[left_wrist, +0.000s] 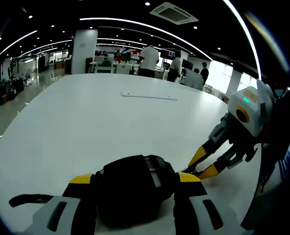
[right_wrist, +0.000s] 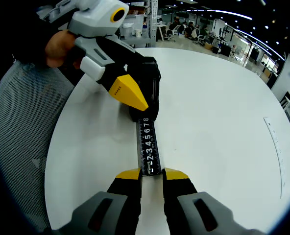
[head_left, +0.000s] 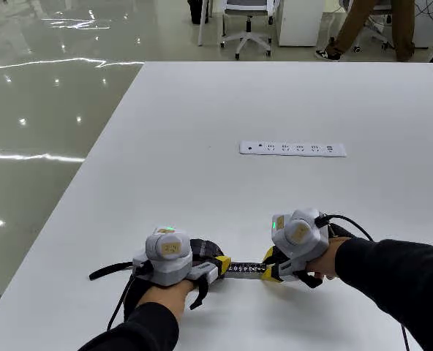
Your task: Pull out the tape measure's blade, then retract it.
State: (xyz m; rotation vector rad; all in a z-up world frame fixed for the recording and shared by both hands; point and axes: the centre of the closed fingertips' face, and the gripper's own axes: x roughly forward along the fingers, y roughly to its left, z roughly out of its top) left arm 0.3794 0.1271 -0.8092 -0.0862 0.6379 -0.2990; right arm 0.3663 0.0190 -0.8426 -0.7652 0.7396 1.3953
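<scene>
Your right gripper (right_wrist: 152,174), nearly shut, pinches the tip of the likely springy blade (right_wrist: 147,139) while your left gripper (left_wrist: 135,178) clamps the rigid case (left_wrist: 130,191).

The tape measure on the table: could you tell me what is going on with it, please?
A person works at a white table with tongs in each hand. The left tongs clamp the black tape measure by its body, and the right tongs pinch the tip of its blade, which is drawn out a short way between them. A white power strip lies farther back.
</scene>
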